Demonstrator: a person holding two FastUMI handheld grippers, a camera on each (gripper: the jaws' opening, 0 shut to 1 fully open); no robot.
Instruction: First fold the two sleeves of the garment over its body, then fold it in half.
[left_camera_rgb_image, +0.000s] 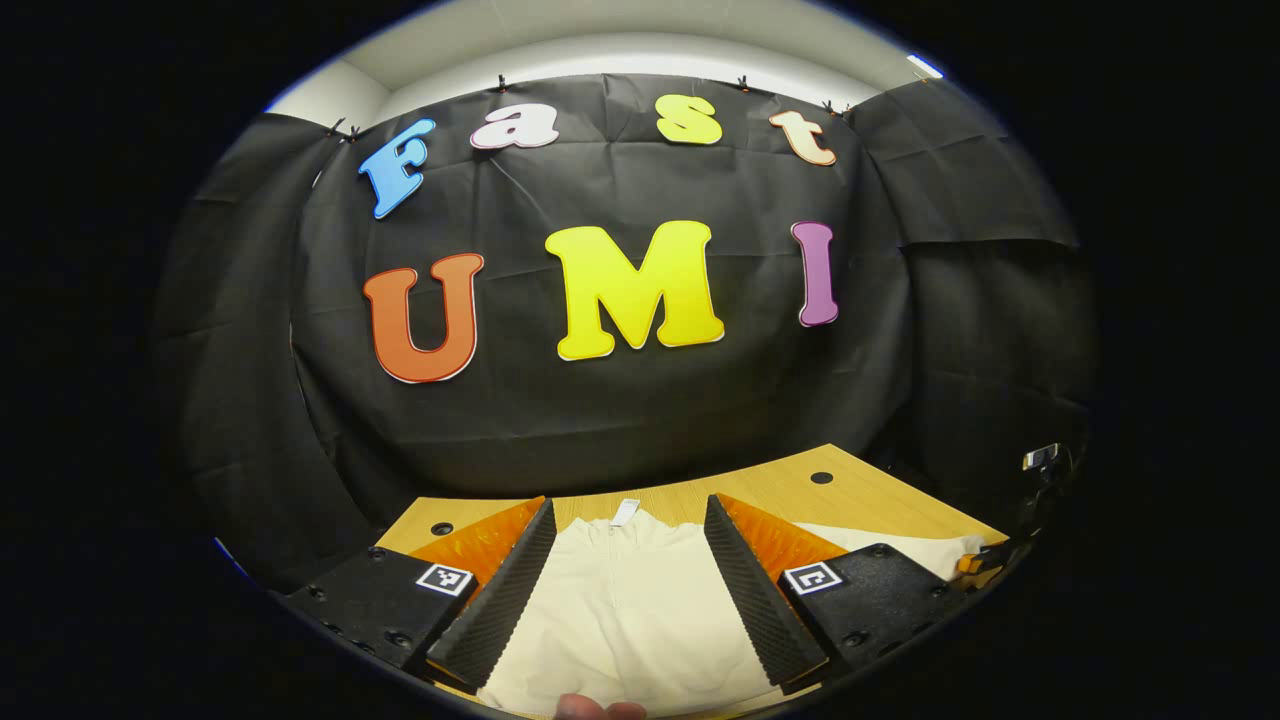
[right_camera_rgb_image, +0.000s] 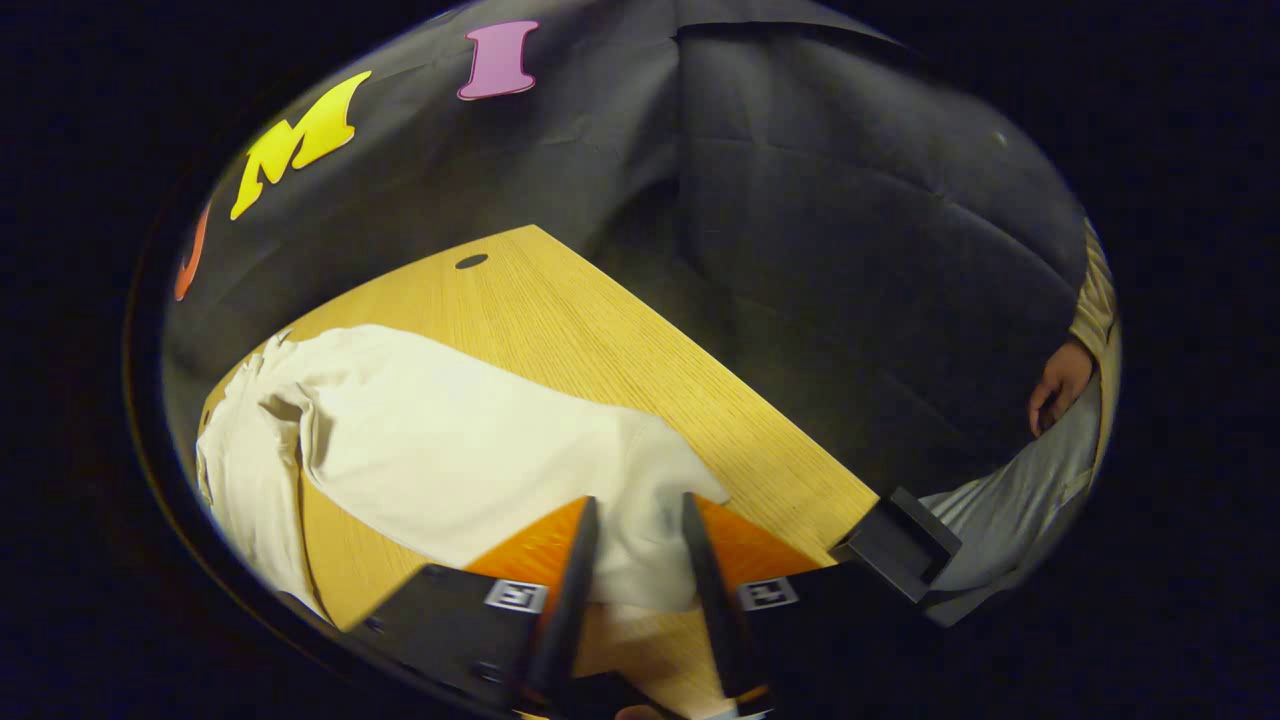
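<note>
— Status, then: which step?

— First sleeve fold, by my judgement. My right gripper (right_camera_rgb_image: 640, 540) stands parted around the sleeve (right_camera_rgb_image: 480, 440) cuff, not pinching it yet. My left gripper (left_camera_rgb_image: 630, 580) hangs released above the garment (left_camera_rgb_image: 630, 610) body, which lies ahead on the table (right_camera_rgb_image: 600, 310).

— Next?

— Clench on the cuff, then carry it across the body.

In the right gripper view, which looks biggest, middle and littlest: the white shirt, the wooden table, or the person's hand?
1. Wooden table, though the shirt looks close in size.
2. White shirt.
3. Person's hand, smallest, but it sits farther away.
</note>
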